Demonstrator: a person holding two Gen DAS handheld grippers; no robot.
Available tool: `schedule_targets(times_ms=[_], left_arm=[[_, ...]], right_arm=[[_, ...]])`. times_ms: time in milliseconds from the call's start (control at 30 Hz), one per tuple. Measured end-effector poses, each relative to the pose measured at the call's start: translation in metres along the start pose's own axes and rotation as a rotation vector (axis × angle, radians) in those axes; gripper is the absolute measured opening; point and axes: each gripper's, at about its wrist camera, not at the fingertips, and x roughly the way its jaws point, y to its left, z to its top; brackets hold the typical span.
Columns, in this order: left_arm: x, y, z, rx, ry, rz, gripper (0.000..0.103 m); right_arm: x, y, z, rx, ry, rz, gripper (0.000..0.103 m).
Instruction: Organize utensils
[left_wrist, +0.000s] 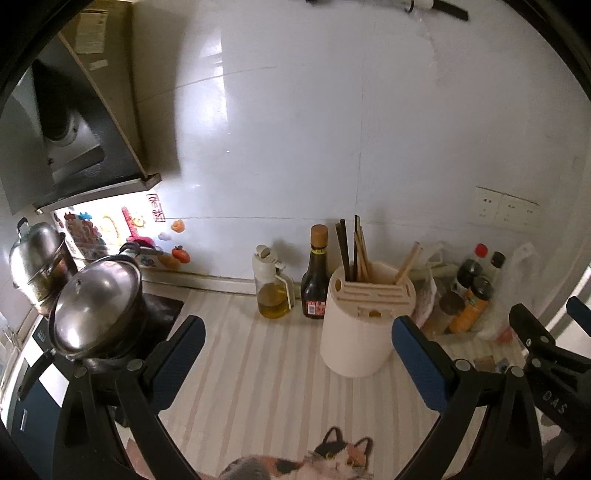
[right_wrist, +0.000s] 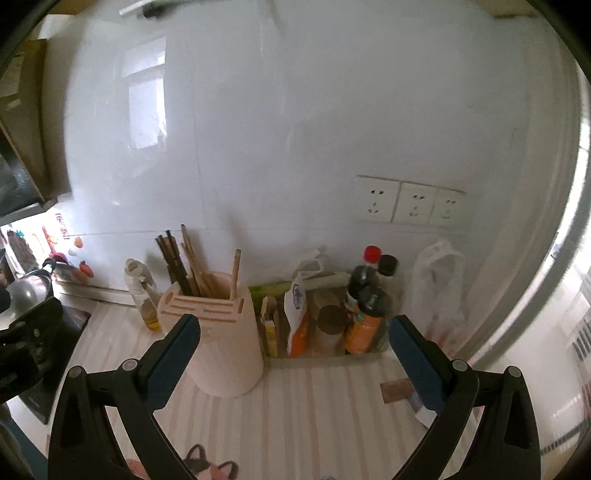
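A cream utensil holder (left_wrist: 358, 325) stands on the striped counter mat, with several dark and wooden chopsticks (left_wrist: 354, 251) upright in its back pocket. It also shows in the right wrist view (right_wrist: 221, 339), with the chopsticks (right_wrist: 188, 262) leaning left and one wooden stick apart at the right. My left gripper (left_wrist: 297, 339) is open and empty, just in front of the holder. My right gripper (right_wrist: 293, 339) is open and empty, its left finger beside the holder. The right gripper's body shows at the left view's right edge (left_wrist: 546, 354).
An oil dispenser (left_wrist: 271, 284) and a dark sauce bottle (left_wrist: 316, 277) stand left of the holder. Steel pots (left_wrist: 96, 302) sit on the stove at left. A tray of condiment bottles and packets (right_wrist: 332, 317) stands right of the holder. Wall sockets (right_wrist: 410, 203) are above.
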Motion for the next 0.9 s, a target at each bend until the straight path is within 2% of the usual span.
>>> schedule_targets(times_ms=[267, 467, 667, 900], left_arm=[[-0.066, 0.017, -0.031, -0.003, -0.035, -0.02, 0.103], [-0.106, 0.028, -0.046, -0.002, -0.062, -0.023, 0.103], [-0.134, 0.031, -0.059, 0.005, -0.079, -0.025, 0.103], [-0.153, 0.024, -0.064, 0.011, -0.103, -0.01, 0.103]], right_arm=[[-0.093, 0.005, -0.027, 0.025, -0.057, -0.029, 0.103], [-0.148, 0.009, -0.048, 0.029, -0.086, -0.046, 0.103], [-0.187, 0.008, -0.063, 0.041, -0.104, -0.047, 0.103], [-0.213, 0.002, -0.067, 0.04, -0.132, -0.037, 0.103]])
